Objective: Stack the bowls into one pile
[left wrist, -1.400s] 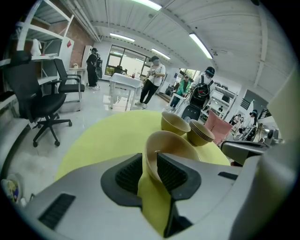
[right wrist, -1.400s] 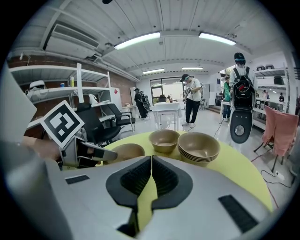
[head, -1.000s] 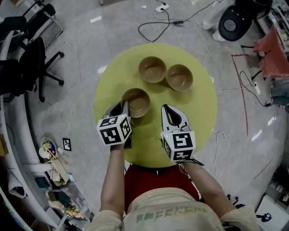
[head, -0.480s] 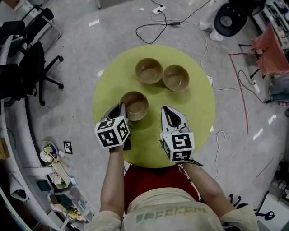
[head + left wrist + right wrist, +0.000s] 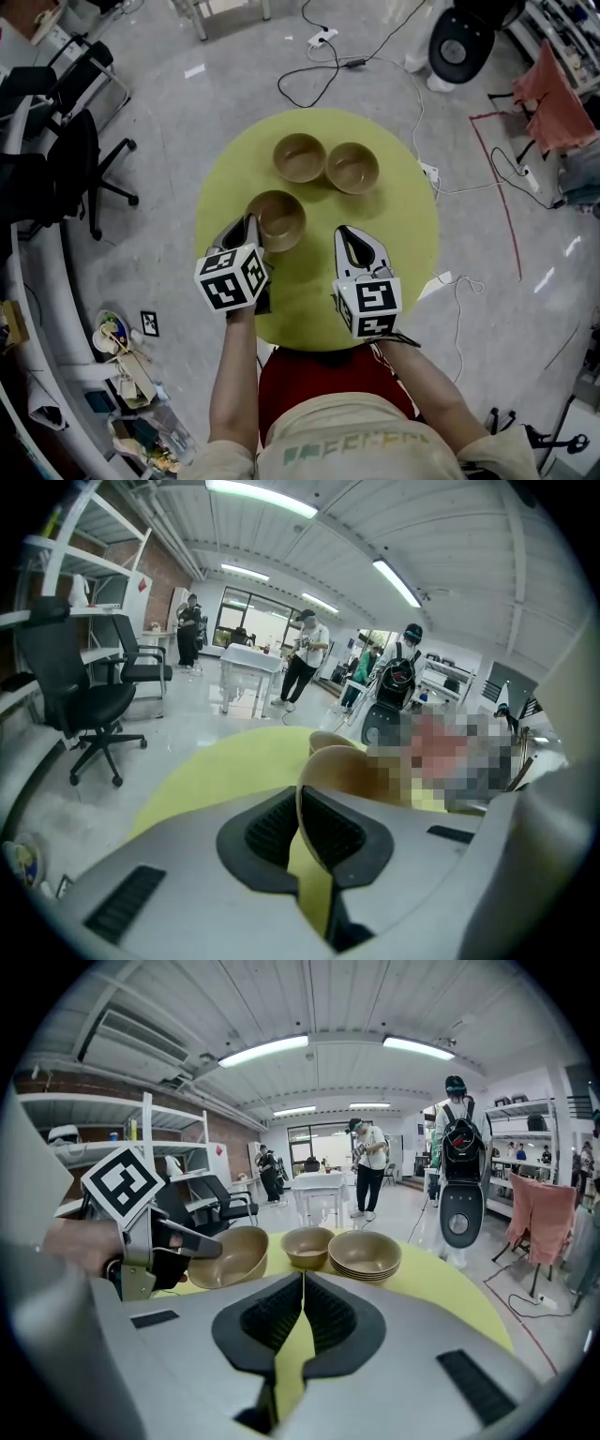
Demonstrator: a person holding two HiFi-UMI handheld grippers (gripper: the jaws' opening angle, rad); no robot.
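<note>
Clamped only on the tan bowl's (image 5: 278,220) thin rim, the left gripper (image 5: 251,227) risked it tilting and slipping onto the worktop (image 5: 408,234), the right gripper (image 5: 352,236) clenched empty.

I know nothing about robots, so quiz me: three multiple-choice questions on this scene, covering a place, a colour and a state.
1. Where is the stack of bowls? A) at the table's near edge B) on its far side, beside a single bowl C) under it
2. What colour is the table? A) white B) red C) yellow-green
3. How do the left gripper's jaws stand? A) wide apart, empty B) together, empty C) closed on a third bowl's rim
Answers: 1 B, the right gripper view shows them side by side; 2 C, per the head view; 3 C, the left gripper view shows the rim pinched.
</note>
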